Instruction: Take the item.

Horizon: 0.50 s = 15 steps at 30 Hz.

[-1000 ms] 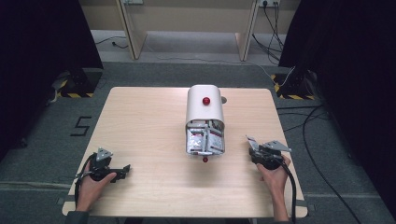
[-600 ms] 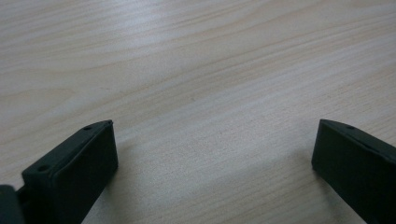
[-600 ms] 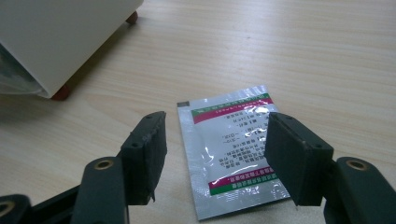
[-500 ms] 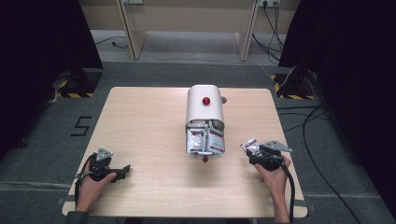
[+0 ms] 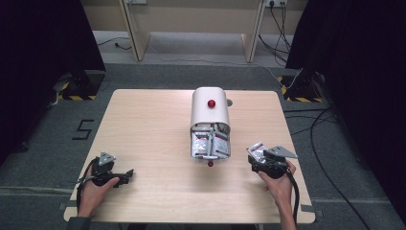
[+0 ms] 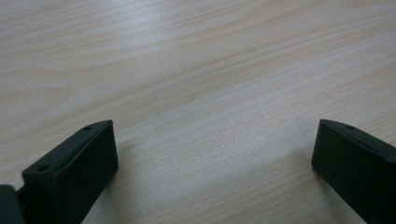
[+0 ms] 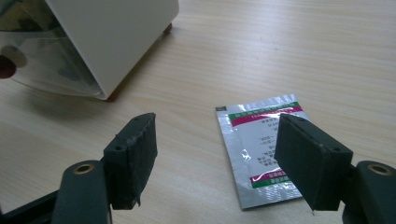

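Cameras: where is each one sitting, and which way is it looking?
High view: sits above the person's side, looks forward and down on the table, the white box and both hands with grippers.
Left gripper view: rides the left gripper, looks down at bare wood between its open black fingers.
Right gripper view: rides the right gripper, looks at the packet lying flat.
Shared: high and right gripper views both show box and packet.

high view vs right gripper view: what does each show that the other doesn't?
High view alone: the left gripper, a person's hands, the white box's red knob, the floor. Right gripper view alone: the sachet's green and magenta bands, the box's red foot. Both: the open right gripper, the white box, the sachet, the wooden table.
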Motion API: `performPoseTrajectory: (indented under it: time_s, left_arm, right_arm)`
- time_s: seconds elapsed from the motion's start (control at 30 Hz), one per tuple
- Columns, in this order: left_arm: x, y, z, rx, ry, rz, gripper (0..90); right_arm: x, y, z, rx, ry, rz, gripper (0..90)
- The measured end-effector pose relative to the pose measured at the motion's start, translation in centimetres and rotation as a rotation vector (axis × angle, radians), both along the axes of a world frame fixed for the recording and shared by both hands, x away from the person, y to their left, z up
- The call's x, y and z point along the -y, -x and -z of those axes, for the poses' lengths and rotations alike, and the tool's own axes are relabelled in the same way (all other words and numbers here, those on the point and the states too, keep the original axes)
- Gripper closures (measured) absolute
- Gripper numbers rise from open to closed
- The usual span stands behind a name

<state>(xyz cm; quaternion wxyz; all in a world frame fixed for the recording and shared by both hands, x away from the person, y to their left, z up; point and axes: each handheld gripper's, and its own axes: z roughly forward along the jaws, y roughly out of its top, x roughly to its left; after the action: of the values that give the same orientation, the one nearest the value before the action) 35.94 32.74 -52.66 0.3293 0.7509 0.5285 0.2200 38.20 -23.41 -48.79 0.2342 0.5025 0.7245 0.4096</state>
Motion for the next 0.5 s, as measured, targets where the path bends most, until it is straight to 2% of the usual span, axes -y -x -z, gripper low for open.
performPoseTrajectory:
  time_s: [0.5]
  left_arm:
    - [-0.01, 0.01, 0.0, 0.0, 0.0, 0.001, 0.0]
  right_arm:
    - [-0.77, 0.58, -0.39, -0.005, -0.012, -0.014, 22.8]
